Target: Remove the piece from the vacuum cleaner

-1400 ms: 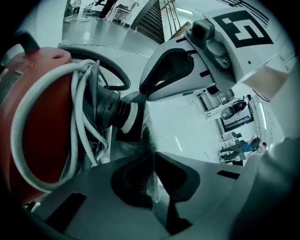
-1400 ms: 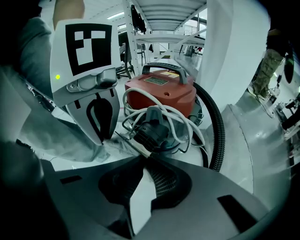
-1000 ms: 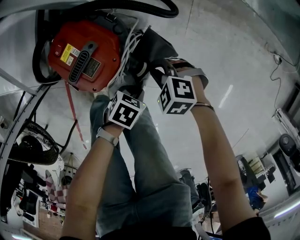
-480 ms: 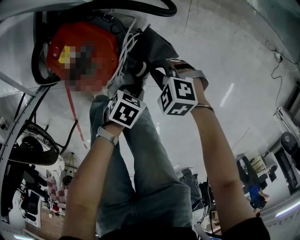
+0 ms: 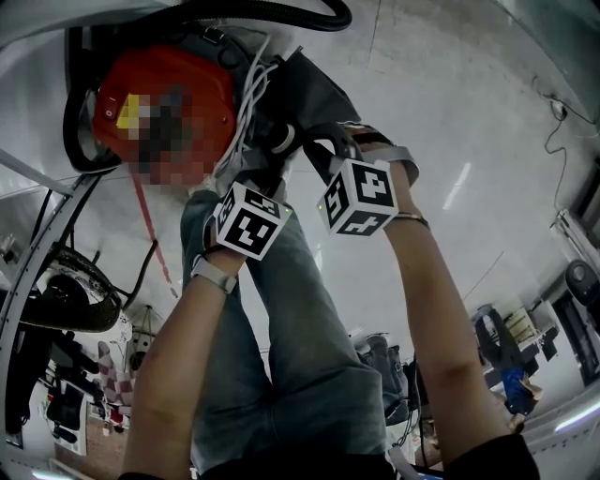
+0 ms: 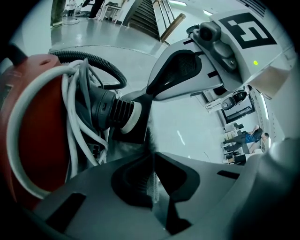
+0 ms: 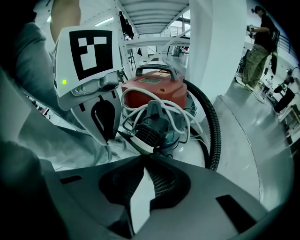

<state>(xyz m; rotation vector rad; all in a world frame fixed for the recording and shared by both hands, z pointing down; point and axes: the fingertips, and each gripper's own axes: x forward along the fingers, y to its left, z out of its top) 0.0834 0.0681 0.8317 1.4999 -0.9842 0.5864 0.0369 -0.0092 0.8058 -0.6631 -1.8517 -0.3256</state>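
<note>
Two grippers are up at the far end of your reach, both close to the vac.

Head view: the vacuum cleaner (image 5: 208,67), red body, lies far left. A black hose (image 5: 281,21) loops over it and a white cord (image 5: 246,89) is bundled on its right side. The piece (image 5: 281,139), a black ribbed connector, sticks out of that right side. Your right gripper (image 5: 330,148) is at it. Your left gripper (image 5: 251,183) sits just near-left of it.

Left gripper view: the jaws are closed to a seam. A dark fuzzy edge of grey cloth (image 6: 117,151) stands up at the tips and reads as nipped. I can't tell if it's trouser leg or part of the vac. The piece (image 6: 117,112) lies just beyond the tips, slightly left. Its long axis runs left-right, w/ the ribbed end into the vac at left and the white collar (image 6: 135,115) at right. One finger of your right gripper lies against that collar.

Right gripper view: the jaws are narrow. A pale wedge between them runs on from the collar, so I judge you're clamped on the collar's edge. The piece (image 7: 152,125) is dead ahead, touching the tips, its axis pointing away toward the vac.

Assessment: the piece is seated, not yet off. The pull should go along that axis, away from the red body. Your right hand is nearer and on it; the left is placed only to steady.

Containers: the vac body only, lid closed, contents not visible.
</note>
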